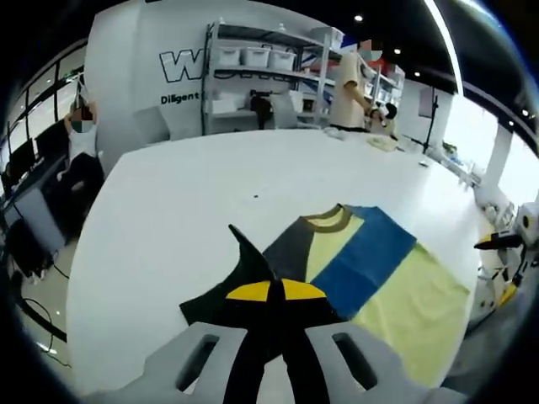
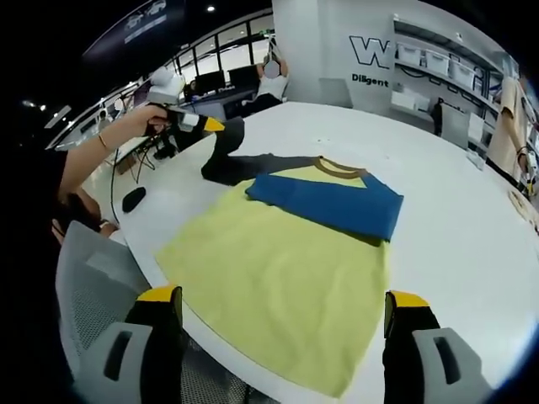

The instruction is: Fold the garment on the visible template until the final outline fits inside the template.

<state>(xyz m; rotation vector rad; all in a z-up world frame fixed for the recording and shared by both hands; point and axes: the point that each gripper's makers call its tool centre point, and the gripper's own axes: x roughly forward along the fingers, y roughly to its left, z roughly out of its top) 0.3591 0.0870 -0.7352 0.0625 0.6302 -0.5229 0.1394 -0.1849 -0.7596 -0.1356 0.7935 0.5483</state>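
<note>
White table (image 2: 472,244): left hand-held gripper (image 2: 208,125) pinches lifted sleeve (image 2: 226,141).

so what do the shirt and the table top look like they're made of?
Shirt: looks like soft knit fabric, matte, in yellow, blue and dark grey panels with a ribbed-looking brown collar; it lies limp and its dark sleeve drapes from the left claw. Probably cotton or a blend, can't confirm.
Table: smooth white top, slight sheen; laminate or painted board, hard to tell which.
</note>
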